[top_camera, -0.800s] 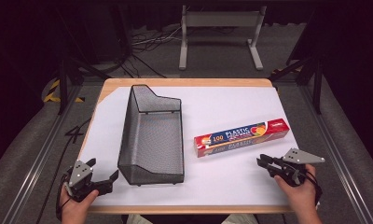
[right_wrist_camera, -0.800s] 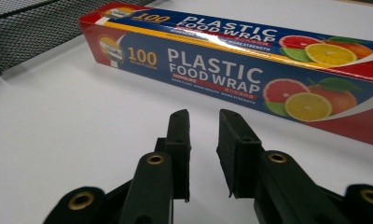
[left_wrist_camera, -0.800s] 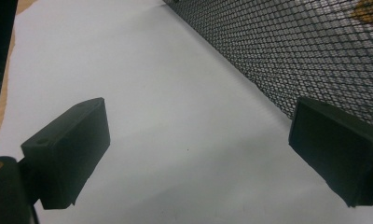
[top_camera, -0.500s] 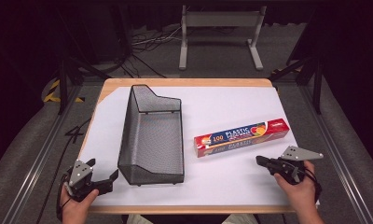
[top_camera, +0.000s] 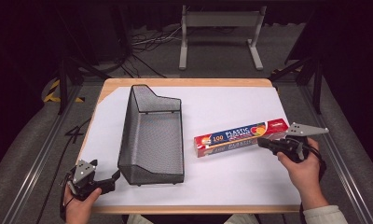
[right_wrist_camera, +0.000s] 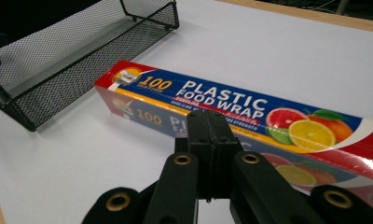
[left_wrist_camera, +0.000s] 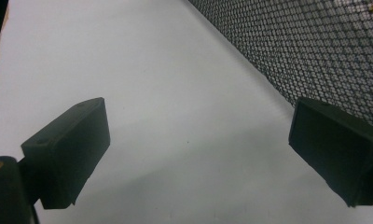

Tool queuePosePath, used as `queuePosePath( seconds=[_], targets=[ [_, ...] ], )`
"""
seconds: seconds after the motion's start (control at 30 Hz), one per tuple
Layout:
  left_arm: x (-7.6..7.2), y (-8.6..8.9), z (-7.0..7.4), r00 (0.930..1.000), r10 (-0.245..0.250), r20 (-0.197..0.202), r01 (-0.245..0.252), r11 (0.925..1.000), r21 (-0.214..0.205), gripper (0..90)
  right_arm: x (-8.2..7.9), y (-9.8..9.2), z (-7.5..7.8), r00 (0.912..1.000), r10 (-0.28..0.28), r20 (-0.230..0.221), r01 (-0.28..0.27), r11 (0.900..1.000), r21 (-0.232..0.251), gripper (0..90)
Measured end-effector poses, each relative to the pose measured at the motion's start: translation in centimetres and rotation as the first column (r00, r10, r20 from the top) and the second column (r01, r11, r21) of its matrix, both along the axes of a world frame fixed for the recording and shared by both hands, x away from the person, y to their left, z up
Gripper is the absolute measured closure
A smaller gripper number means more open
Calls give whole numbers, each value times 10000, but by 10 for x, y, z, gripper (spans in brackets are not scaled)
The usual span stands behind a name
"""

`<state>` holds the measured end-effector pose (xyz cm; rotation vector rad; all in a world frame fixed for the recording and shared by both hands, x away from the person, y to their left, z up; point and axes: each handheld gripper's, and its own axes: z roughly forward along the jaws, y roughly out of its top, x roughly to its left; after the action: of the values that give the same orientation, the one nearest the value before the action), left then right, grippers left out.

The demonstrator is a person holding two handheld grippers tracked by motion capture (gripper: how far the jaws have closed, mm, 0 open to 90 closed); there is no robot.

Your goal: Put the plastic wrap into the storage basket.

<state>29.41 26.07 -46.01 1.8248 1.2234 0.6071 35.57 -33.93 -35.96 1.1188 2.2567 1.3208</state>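
Here, at the near left corner of the surface (top_camera: 231, 182), a hand (top_camera: 79, 207) holds the left gripper (top_camera: 111, 178), its jaws spread wide apart with bare white sheet between them. In the left gripper view one jaw sits just beside the mesh wall of the black wire basket (left_wrist_camera: 315, 51), though contact cannot be told.

The basket (top_camera: 152, 135) stands left of centre in the high view, long axis running away from the person, its far end wall taller than the near one. It looks empty.

Right of it, well apart, lies a box of plastic food wrap (top_camera: 243, 137), flat on the sheet and slightly angled, its red end toward the right edge.

At the right, the other hand (top_camera: 303, 170) holds the right gripper (top_camera: 262, 142), jaws pressed together with nothing between them. In the right gripper view the closed tips (right_wrist_camera: 208, 122) sit at the box's near long side (right_wrist_camera: 250, 105); touching or just short of it cannot be told.
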Motion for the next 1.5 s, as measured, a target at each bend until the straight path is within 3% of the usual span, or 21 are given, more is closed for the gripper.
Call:
queuePosePath(
  seconds=[0.13, 0.23, 0.4, 0.57, 0.67, 0.77, 0.9, 0.97, 1.2, 1.33, 1.5],
  targets=[
    [1, 2, 0, 10000, 91, 40, -91, 9998, -152, 62, 15, -1, 10, 9995, -210, -228, 203, 9994, -287, 900],
    [1, 2, -1, 9999, 106, 31, -106, 9999, -46, 62, 30, -3, 18, 9988, -275, -398, 268, 9995, -181, 900],
    [-1, 2, 0, 9998, 170, 47, -170, 9998, -52, 61, 52, -3, 24, 9967, -596, -545, 561, 9964, -633, 900],
    [-1, 2, -1, 9998, 199, 43, -199, 9998, 1, 60, 65, -6, 30, 9949, -830, -575, 790, 9945, -691, 900],
    [-1, 2, -1, 9998, 199, 46, -199, 9998, 23, 61, 74, -8, 31, 9926, -1024, -647, 993, 9938, -493, 900],
    [-2, 2, 0, 9997, 197, 120, -197, 9998, -2, 61, 84, -7, 30, 9914, -1108, -702, 1050, 9911, -820, 900],
    [-1, 2, -2, 9998, 187, 85, -188, 9997, 130, 61, 101, -9, 25, 9847, -1450, -969, 1312, 9819, -1364, 900],
    [-1, 2, -1, 9998, 181, 95, -182, 9998, 124, 61, 110, -11, 21, 9790, -1703, -1120, 1482, 9720, -1826, 900],
    [-2, 2, -2, 9998, 177, 125, -178, 9998, 135, 61, 129, -13, 14, 9621, -2293, -1479, 1836, 9449, -2710, 900],
    [-2, 2, -1, 9997, 182, 156, -185, 9997, 171, 61, 138, -16, 9, 9542, -2507, -1632, 1946, 9345, -2979, 900],
    [-2, 1, -2, 9998, 123, 140, -126, 9997, 197, 61, 145, -15, 4, 9497, -2593, -1757, 1963, 9299, -3110, 900]
  ],
)
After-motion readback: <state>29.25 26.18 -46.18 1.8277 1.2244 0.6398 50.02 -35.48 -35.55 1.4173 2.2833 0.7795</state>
